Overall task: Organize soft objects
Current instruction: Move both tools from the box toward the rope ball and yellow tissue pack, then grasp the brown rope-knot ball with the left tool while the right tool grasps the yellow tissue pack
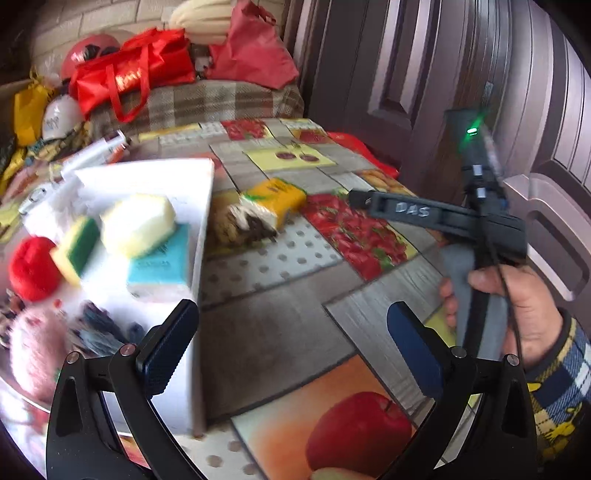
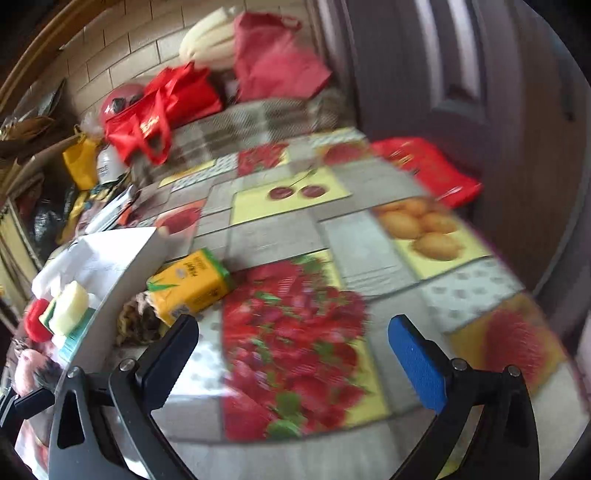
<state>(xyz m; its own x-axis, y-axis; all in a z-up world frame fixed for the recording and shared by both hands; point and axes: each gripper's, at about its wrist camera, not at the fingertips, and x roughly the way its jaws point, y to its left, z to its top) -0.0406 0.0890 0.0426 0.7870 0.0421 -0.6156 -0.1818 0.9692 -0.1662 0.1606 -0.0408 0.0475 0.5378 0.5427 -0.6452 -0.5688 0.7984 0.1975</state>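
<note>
A white box [image 1: 201, 236] on the left holds a pale yellow sponge [image 1: 138, 223], a yellow-green sponge [image 1: 75, 251], a blue-white sponge [image 1: 160, 267], a red ball [image 1: 31, 269] and a pink plush [image 1: 37, 350]. A yellow tissue pack [image 1: 277, 197] lies on the fruit-print tablecloth [image 1: 280, 314] beside a brown-beige knitted piece [image 1: 243, 225]. My left gripper [image 1: 291, 347] is open and empty by the box's near wall. My right gripper [image 2: 291, 354] is open and empty above the table, near the tissue pack [image 2: 192, 288]; it also shows in the left wrist view [image 1: 354, 197]. The box also shows in the right wrist view [image 2: 122, 258].
Red bags [image 1: 133, 74], a red helmet [image 1: 88, 51] and cream cushions [image 1: 203, 18] lie on a plaid-covered seat [image 1: 221, 99] behind the table. A brown door [image 1: 443, 74] stands on the right. A red packet [image 2: 428, 166] lies at the table's far right edge.
</note>
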